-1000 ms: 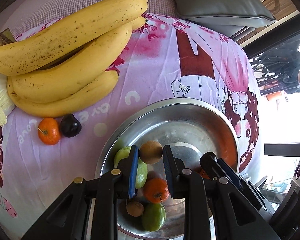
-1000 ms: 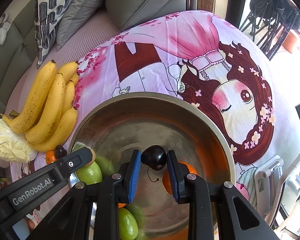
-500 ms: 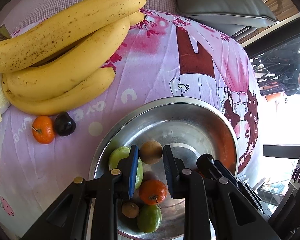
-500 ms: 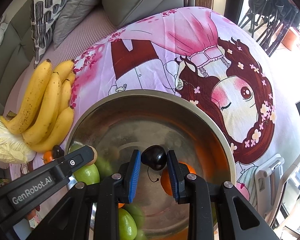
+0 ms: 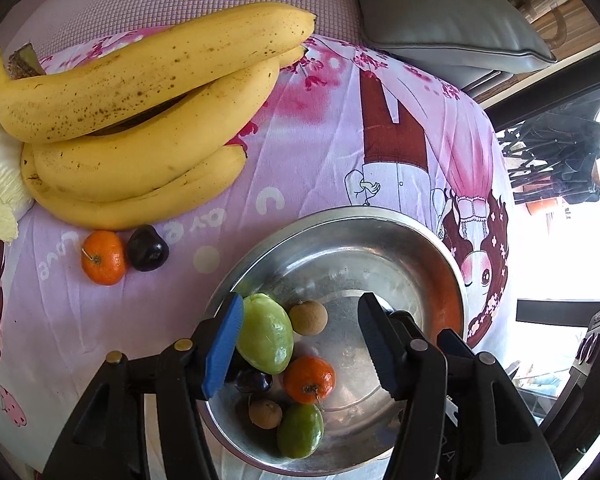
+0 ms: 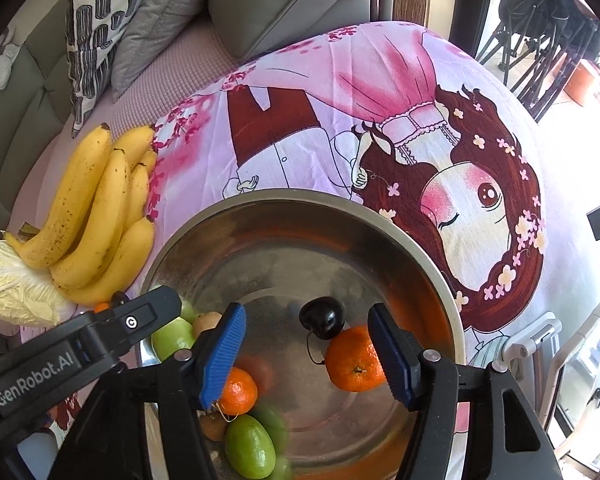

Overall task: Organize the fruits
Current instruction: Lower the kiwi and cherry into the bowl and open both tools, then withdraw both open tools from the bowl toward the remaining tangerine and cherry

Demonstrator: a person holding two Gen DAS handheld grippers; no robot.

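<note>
Jaws just spread wide on left gripper (image 5: 300,340) and right gripper (image 6: 306,350), over bowl (image 5: 452,276), nothing gripped.

The bowl (image 5: 440,252) is brushed, shiny metal, set on a matt printed cotton-like cloth (image 5: 320,152) with faint creases, beside smooth, brown-speckled banana skins (image 5: 140,120), a glossy dark cherry (image 6: 323,322), dimpled tangerine peel (image 6: 354,362) and tongs of matt black plastic with ribbed blue pads (image 6: 222,354).

The right gripper (image 6: 304,354) has just been opening, its fingers (image 6: 222,350) apart, the dark cherry (image 6: 323,317) loose between them in the steel bowl (image 6: 380,220).
</note>
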